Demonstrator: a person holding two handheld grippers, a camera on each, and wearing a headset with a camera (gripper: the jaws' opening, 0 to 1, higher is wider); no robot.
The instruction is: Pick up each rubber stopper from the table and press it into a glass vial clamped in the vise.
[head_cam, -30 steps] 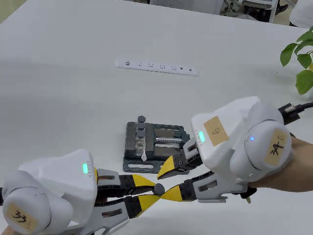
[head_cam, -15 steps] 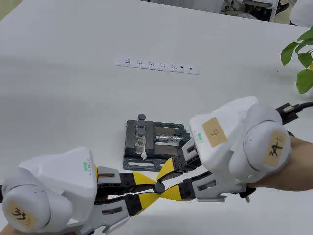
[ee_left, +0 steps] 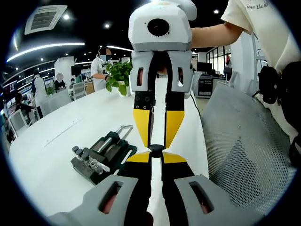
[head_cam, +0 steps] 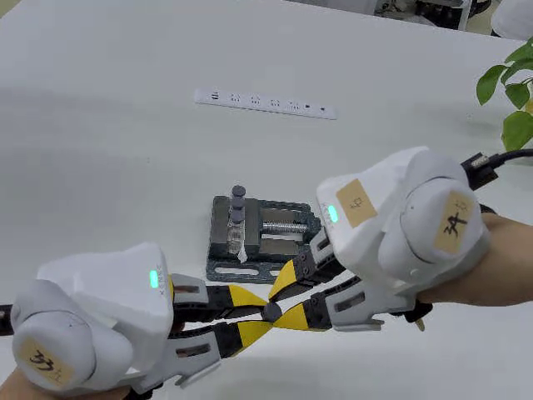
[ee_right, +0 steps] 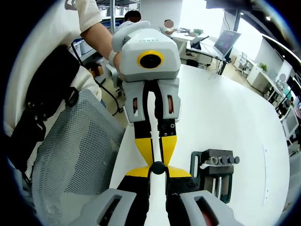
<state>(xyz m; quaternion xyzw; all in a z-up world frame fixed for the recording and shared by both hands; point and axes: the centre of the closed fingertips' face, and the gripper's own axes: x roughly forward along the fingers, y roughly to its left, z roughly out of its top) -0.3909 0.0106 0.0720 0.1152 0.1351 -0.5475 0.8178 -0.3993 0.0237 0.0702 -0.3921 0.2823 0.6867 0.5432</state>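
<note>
The left claw (head_cam: 263, 317) and the right claw (head_cam: 280, 308) meet tip to tip above the white worktop (head_cam: 125, 125), and both are clenched on one dark rubber stopper (head_cam: 271, 312), which sits pinched where the four yellow-and-black tips cross. In the left gripper view the stopper lies at the very ends of that claw's nearly closed jaws, with the right claw's jaws coming down onto it from above. The vise (head_cam: 271, 248) stands on the worktop just beyond the crossed tips, holding a row of already stoppered vials (head_cam: 238, 218).
</note>
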